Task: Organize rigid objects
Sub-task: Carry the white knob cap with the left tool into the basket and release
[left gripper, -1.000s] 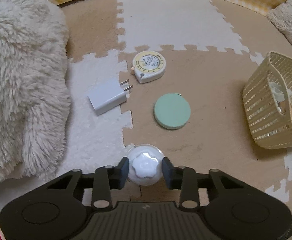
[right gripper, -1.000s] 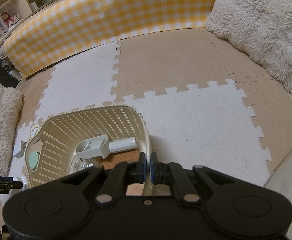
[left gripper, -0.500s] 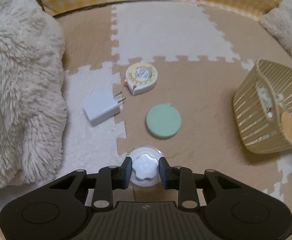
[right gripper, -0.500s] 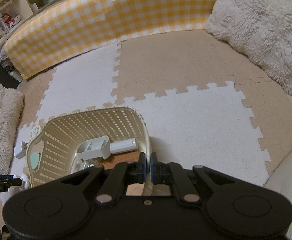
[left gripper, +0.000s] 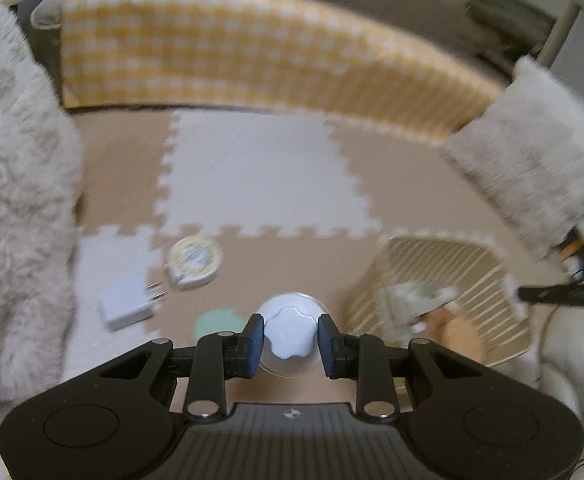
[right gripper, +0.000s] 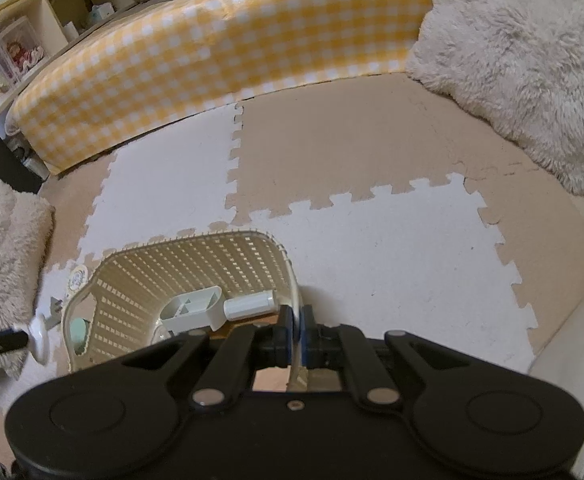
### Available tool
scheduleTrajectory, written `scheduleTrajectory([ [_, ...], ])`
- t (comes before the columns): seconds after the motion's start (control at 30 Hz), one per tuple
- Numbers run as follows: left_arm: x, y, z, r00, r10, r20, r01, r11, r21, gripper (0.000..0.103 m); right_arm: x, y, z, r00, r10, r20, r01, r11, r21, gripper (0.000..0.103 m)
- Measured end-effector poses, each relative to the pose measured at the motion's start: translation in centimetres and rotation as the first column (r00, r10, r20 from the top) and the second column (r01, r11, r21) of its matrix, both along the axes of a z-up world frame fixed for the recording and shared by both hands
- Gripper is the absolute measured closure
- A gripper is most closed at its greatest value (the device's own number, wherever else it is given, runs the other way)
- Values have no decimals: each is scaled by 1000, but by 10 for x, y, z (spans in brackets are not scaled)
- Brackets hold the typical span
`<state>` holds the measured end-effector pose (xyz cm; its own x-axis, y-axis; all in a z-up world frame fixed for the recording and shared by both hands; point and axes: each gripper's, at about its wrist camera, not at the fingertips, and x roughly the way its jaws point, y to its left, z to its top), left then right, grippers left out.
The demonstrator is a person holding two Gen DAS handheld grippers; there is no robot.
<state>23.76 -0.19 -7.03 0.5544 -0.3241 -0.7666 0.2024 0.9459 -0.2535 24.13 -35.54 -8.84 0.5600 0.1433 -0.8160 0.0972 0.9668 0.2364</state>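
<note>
Beige and white foam puzzle mats [right gripper: 392,248] cover the floor in front of a yellow checked cushion [left gripper: 227,56], with shaggy pillows [right gripper: 524,60] at the sides; since a second ago my left gripper [left gripper: 290,338], clamped on the white scalloped knob [left gripper: 289,334], has lifted it off the mat and tipped upward, so the cushion now fills the top of my blurred left view. The knob hangs clear of the floor, its lobed face toward my camera, its axis along my fingers; the green disc [left gripper: 215,320], white plug adapter [left gripper: 125,306] and yellow tape measure [left gripper: 193,260] lie below it, and the woven basket [right gripper: 179,268] sits to the right; my right gripper [right gripper: 298,330] stays pinched together on the basket's near rim.
</note>
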Motion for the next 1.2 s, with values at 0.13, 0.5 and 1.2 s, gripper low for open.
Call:
scheduleTrajectory([
  [0.13,-4,-18,14,998,-34,48,38,996,-78,73,1,0,1,1000,0,-1,0,1000,-2,99],
  [0.5,-4,-93,11,979,-196,47,200,972,-126,73,0,2,1,1000,4,-1,-4,1000,-16,99],
  [1.2,28,-170,-51,968,-247,-51,236,957,-169,72,0,3,2,1000,7,-3,-7,1000,-23,99],
])
